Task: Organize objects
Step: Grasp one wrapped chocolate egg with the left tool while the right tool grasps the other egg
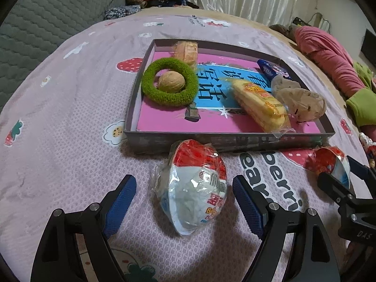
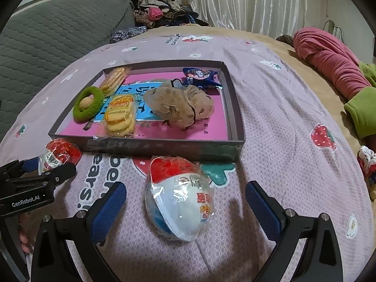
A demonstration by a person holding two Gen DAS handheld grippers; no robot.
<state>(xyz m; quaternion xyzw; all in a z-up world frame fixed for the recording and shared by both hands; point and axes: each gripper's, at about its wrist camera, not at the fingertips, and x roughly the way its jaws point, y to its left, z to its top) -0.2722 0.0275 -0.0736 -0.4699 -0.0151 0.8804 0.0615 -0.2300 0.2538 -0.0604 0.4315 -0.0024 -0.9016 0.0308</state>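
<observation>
2 wrapped eggs lie outside the tray (image 1: 150, 138), awaiting pickup: left gripper (image 1: 184, 192) spread around one egg (image 1: 192, 185), right gripper (image 2: 185, 199) spread around the other (image 2: 181, 199).

Two eggs (image 1: 192, 185) lie before tray (image 1: 225, 138) (walnut (image 1: 171, 81) inside).

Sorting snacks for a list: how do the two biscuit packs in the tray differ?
The yellow-labelled biscuit pack lies near the front wall of the tray, beside the beige scrunchie; the plain clear biscuit pack leans in the far left corner. The yellow-labelled one looks bigger, though it is nearer. Both are clear wraps of pale biscuits.
</observation>
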